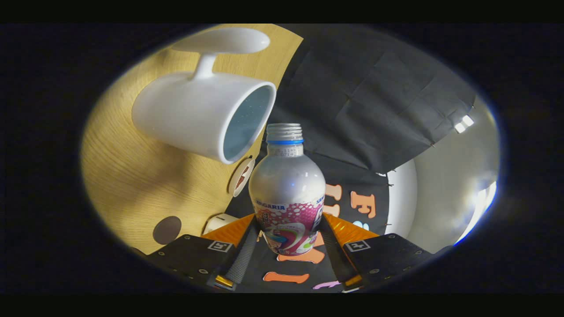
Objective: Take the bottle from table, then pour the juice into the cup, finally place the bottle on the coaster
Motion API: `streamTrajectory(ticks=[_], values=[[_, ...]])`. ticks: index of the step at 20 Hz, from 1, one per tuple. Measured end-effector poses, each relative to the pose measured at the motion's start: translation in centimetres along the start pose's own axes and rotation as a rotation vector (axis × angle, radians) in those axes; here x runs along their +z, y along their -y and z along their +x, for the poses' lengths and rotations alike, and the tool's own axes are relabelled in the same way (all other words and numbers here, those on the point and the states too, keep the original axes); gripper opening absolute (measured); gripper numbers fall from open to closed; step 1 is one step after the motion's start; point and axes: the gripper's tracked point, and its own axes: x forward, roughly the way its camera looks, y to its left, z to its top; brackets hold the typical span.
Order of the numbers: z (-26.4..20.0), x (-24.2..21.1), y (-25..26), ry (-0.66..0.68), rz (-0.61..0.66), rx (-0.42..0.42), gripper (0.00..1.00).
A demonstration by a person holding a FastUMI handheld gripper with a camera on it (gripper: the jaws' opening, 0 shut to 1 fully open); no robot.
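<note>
Clamped between the two fingers of the gripper point(288, 237) at lower centre of the frame: a silver bottle point(287, 189) with a pink patterned label, both fingers pressing on its lower body, left finger point(244, 257) with a grey ribbed pad, right finger point(337, 259) dark. Uncapped, bare threaded neck with a blue ring below it, pointing up the frame toward the lip of a white cup point(202, 116). In the upper left of the frame, that cup appearing tipped on its side by the camera's roll, open mouth facing the bottle's neck, handle sticking up toward the top edge. Bottle mouth just beside the cup's rim, apart from it; no liquid visible in the air. Behind the cup, a light wooden table point(128, 176) across the left of the frame. Just left of the bottle's shoulder, a pale round coaster point(241, 177) seen edge-on. Lower left, a dark round disc point(167, 230) on the wood, and a small white block point(219, 222) beside the left finger.
</note>
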Motion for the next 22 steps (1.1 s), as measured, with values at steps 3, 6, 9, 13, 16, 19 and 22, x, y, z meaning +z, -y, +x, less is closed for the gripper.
streamTrajectory(ticks=[3, 6, 9, 13, 16, 19, 22], values=[[-0.2, -0.2, -2.3, -0.037, 0.144, 0.044, 0.77], [-0.4, -1.5, -5.0, -0.105, 0.310, 0.096, 0.78], [0.1, -4.3, -5.8, -0.189, 0.483, 0.126, 0.78], [0.1, -6.2, -6.0, -0.271, 0.803, 0.144, 0.78], [1.0, -8.0, -6.2, -0.301, 0.984, 0.124, 0.78], [1.8, -10.1, -8.1, -0.357, 1.158, 0.152, 0.78], [1.9, -11.5, -10.1, -0.388, 1.392, 0.183, 0.78]])
